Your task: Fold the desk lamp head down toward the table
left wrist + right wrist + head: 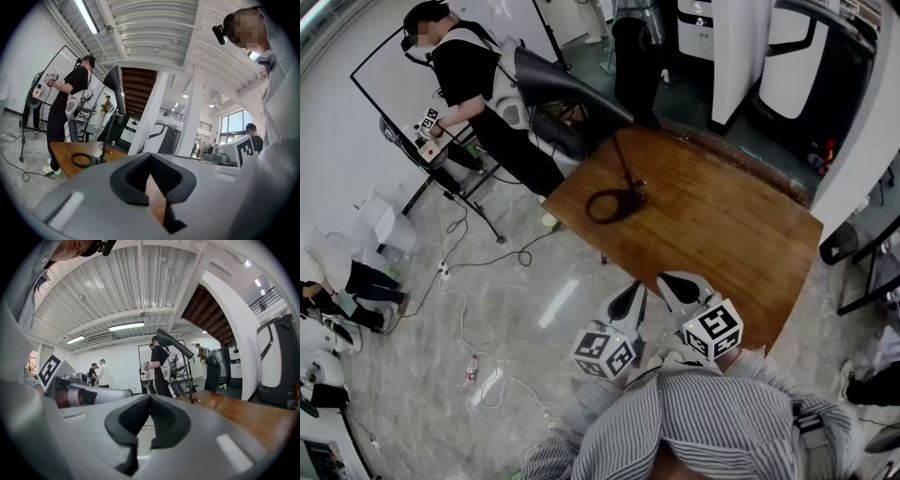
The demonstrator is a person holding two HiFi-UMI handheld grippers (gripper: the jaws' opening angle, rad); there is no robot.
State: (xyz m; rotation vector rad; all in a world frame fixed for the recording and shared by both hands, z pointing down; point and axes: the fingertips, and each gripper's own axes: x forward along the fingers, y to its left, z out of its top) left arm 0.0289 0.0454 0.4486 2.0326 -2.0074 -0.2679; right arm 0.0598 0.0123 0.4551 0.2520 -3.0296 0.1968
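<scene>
The desk lamp stands at the far left end of the wooden table (741, 244). Its black ring base (616, 204) lies flat, and a thin stem (622, 157) rises to a long black head (572, 86) held high and tilted. The left gripper view shows the ring base (84, 160) and the head (114, 82); the right gripper view shows the head (174, 343) above its stem (189, 380). My left gripper (632, 302) and right gripper (673, 287) hover side by side off the table's near corner, far from the lamp. Both are shut with nothing in them, as the left gripper (151, 158) and right gripper (150, 400) show in their own views.
A person (459, 66) with marker-cube grippers stands by a whiteboard stand (403, 103) at the back left. A dark office chair (553, 131) sits behind the table. Cables (478, 272) trail over the grey floor. White pillars (741, 52) and machines stand at the back right.
</scene>
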